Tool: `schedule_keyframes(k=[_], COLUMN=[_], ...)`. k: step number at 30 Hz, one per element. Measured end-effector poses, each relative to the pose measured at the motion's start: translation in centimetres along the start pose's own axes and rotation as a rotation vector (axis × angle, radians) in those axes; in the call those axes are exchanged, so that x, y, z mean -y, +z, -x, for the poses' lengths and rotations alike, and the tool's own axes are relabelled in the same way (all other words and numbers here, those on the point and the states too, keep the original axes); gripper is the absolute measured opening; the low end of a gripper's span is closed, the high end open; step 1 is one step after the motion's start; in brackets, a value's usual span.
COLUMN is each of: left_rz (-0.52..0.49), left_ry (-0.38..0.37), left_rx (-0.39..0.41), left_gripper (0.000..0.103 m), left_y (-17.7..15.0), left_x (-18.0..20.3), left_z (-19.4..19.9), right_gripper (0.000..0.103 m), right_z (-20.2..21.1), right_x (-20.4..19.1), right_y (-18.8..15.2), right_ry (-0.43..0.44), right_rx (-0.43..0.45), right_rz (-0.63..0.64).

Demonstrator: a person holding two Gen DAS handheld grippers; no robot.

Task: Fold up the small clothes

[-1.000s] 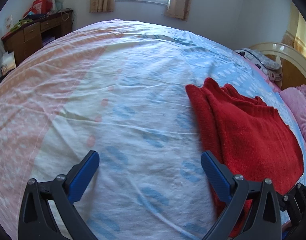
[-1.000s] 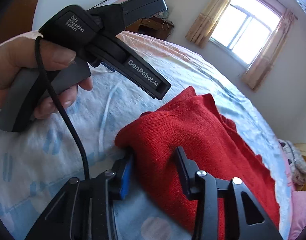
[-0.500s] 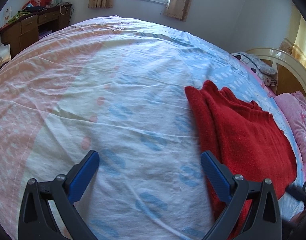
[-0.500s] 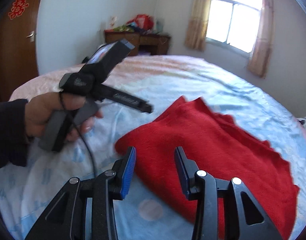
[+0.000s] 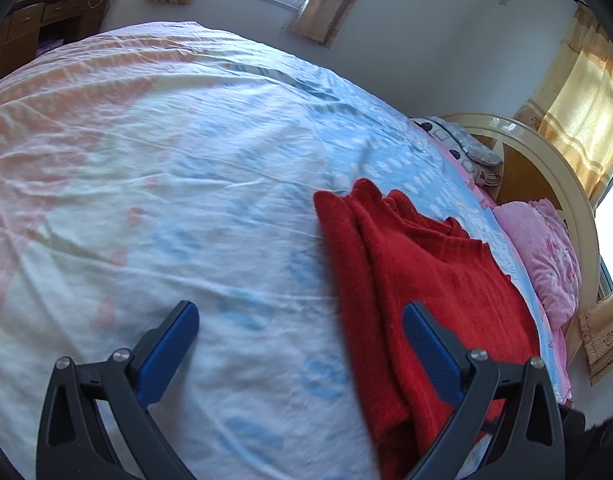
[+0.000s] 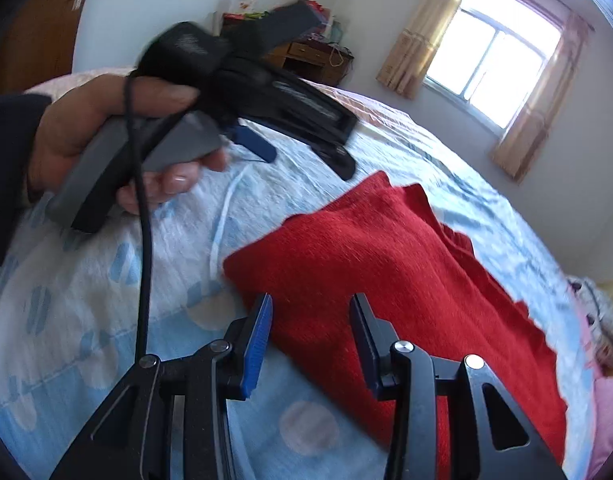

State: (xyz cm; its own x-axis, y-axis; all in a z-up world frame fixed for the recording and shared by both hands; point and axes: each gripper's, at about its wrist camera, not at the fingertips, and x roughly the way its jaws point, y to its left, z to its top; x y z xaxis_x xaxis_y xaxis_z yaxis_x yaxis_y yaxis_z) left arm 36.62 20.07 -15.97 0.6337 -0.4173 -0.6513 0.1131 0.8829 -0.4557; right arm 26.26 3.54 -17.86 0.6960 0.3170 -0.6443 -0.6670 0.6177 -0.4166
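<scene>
The left hand-held gripper (image 5: pixel 300 334) is tilting down over the bed (image 5: pixel 154 184), its jaws spread wide with nothing between them. The right hand-held gripper (image 6: pixel 310 320) is pointing down at the folded red sweater (image 6: pixel 378 264) lying on the bed, jaws partly apart, pinching nothing. Only the right view is showing the person's hand (image 6: pixel 106 140) gripping the left handle.

Black hand-held gripper (image 6: pixel 310 312), blue pads, silver screws, dark sleeve (image 6: pixel 6 168)
</scene>
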Motion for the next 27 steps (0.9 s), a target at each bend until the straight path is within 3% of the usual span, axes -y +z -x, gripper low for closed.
schedule_keyframes(k=[6, 15, 18, 21, 22, 23, 24, 25, 27], left_rz=[-0.046, -0.080, -0.090, -0.064, -0.044, -0.035, -0.027, -0.025, -0.028], left_ry=[-0.017, -0.055, -0.061, -0.092, -0.099, -0.101, -0.109, -0.124, -0.132], left_rx=[-0.033, -0.044, -0.053, -0.052, -0.052, -0.051, -0.055, -0.067, -0.088], left_gripper=[0.103, 0.102, 0.091, 0.072, 0.064, 0.060, 0.049, 0.029, 0.022], left_y=[1.0, 2.2, 2.1, 2.2, 2.2, 2.3, 2.3, 2.2, 2.2], left_x=[1.4, 2.6, 2.7, 2.2, 1.8, 1.7, 1.6, 1.6, 1.7], left_z=[-2.1, -4.3, -4.4, -4.4, -4.4, -4.5, -4.5, -4.8, -5.1], right_gripper=[0.042, 0.042, 0.042, 0.042, 0.038, 0.029, 0.025, 0.024, 0.014], right_z=[0.6, -0.9, -0.9, -0.9, -0.8, -1.0, -1.2, -1.3, -1.3], right_x=[-1.7, -2.8, -3.1, -3.4, -3.5, -3.5, -3.5, -3.6, -3.8], right_y=[-0.2, 0.9, 1.1, 1.2, 1.2, 1.3, 1.3, 1.4, 1.4], right_ry=[0.034, -0.073, -0.086, -0.094, -0.089, -0.075, -0.067, -0.067, -0.068], right_rx=[-0.006, -0.025, -0.026, -0.025, -0.026, -0.028, -0.031, -0.034, -0.036], right_rz=[0.052, 0.092, 0.089, 0.092, 0.090, 0.090, 0.092, 0.093, 0.099])
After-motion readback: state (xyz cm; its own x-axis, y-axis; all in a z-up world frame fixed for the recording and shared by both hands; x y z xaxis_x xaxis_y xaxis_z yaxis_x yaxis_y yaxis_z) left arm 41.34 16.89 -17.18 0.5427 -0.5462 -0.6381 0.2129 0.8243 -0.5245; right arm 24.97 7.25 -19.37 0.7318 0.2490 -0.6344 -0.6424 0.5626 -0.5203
